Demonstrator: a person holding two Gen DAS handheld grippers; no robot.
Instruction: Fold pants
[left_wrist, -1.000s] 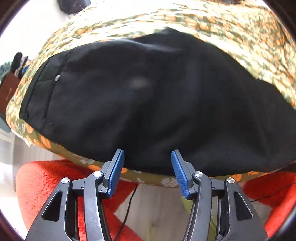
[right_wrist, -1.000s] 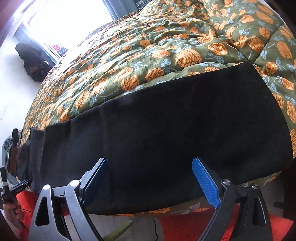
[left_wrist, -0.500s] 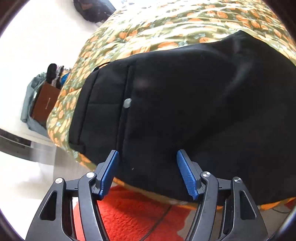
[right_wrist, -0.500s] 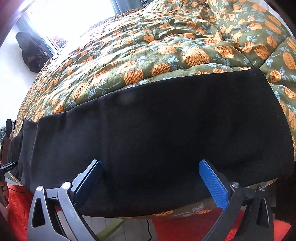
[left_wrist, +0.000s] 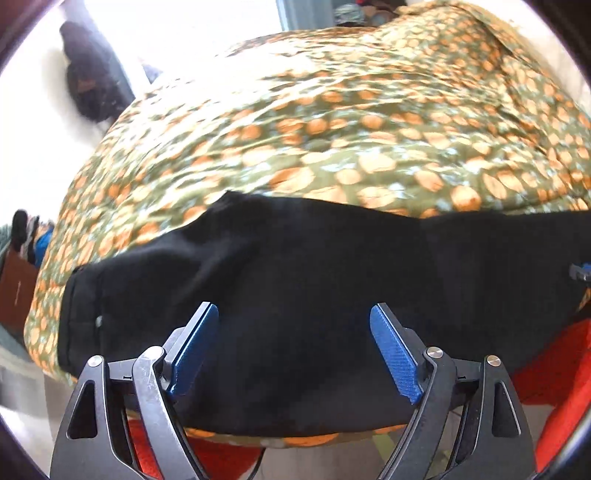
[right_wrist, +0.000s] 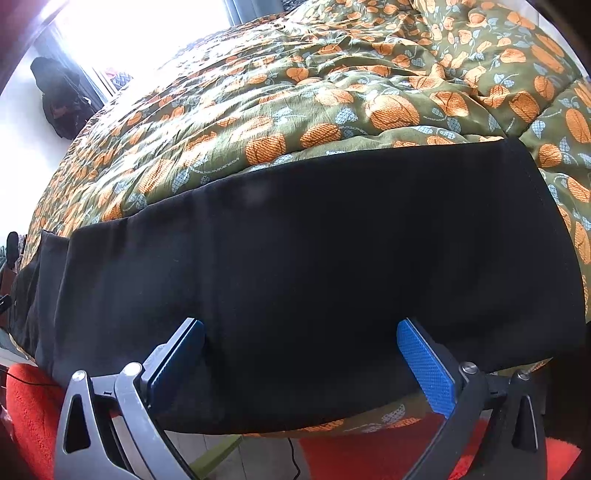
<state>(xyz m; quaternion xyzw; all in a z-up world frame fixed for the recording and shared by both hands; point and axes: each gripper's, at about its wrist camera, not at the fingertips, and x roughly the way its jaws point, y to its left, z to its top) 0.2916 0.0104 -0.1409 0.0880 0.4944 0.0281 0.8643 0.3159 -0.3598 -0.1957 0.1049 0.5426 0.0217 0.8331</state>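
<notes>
Black pants (left_wrist: 303, 280) lie flat along the near edge of a bed, waistband to the left and leg hem to the right (right_wrist: 532, 229). My left gripper (left_wrist: 295, 332) hovers over the waist end; its jaws are opening and nothing is pinched between them. A small pale button (left_wrist: 98, 320) shows on the waistband, left of that gripper. My right gripper (right_wrist: 301, 350) stands wide open above the leg part of the pants (right_wrist: 295, 277), holding nothing. Its blue pad (left_wrist: 581, 271) peeks in at the right edge of the left wrist view.
A green quilt with orange pumpkins (right_wrist: 351, 103) covers the bed beyond the pants. A red rug (right_wrist: 29, 406) and a thin black cable (right_wrist: 293, 458) lie on the floor below the bed edge. A dark bag (right_wrist: 59, 96) sits by the bright window at far left.
The left gripper has pulled back and up from the pants, showing more of the quilt, and its jaws have spread wider. The right gripper has stayed put with its jaws slightly wider.
</notes>
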